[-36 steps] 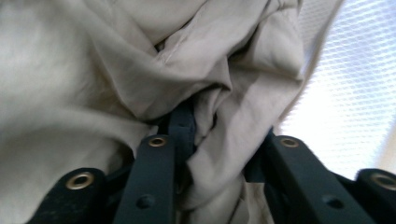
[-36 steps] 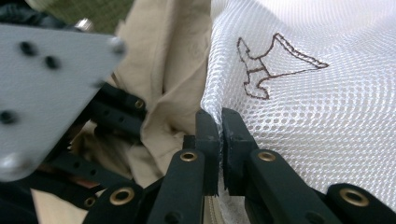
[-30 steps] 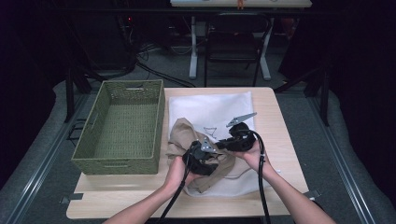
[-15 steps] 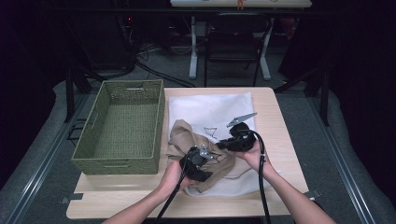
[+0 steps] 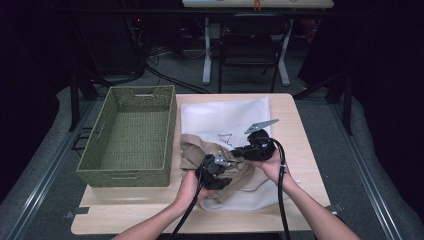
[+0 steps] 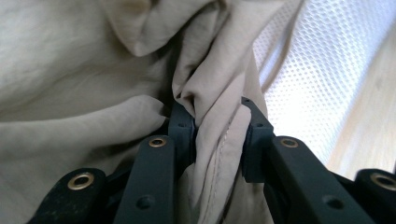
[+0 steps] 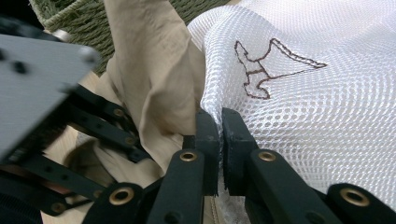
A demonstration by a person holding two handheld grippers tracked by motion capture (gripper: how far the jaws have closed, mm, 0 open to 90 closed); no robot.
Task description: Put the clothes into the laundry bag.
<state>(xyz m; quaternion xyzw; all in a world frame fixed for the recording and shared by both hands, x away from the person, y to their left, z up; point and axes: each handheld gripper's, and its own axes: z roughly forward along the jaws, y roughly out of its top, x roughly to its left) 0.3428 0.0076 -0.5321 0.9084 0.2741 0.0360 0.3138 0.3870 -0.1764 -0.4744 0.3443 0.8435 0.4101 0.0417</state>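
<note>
While the left tongs [image 6: 217, 130] have just been closing, a bunched fold of the tan garment [image 6: 70, 70] sits pinched between their jaws, so they now look clamped on it. Just beside them, the right tongs [image 7: 219, 135] are pressed together on the edge of the white mesh laundry bag [image 7: 303, 116], holding it lifted at what is probably its mouth, though the opening itself is hard to make out. The step in hand seems to be stuffing the garment into the bag. Next, the left tongs would need to push the gathered cloth past the held edge and let go, while the right keeps the mesh raised. Most of the garment lies crumpled on the desk [image 5: 310, 125] under and to the left of both tongs, partly over the bag. Farther left stands the green woven basket [image 5: 100, 150], with nothing in it.
</note>
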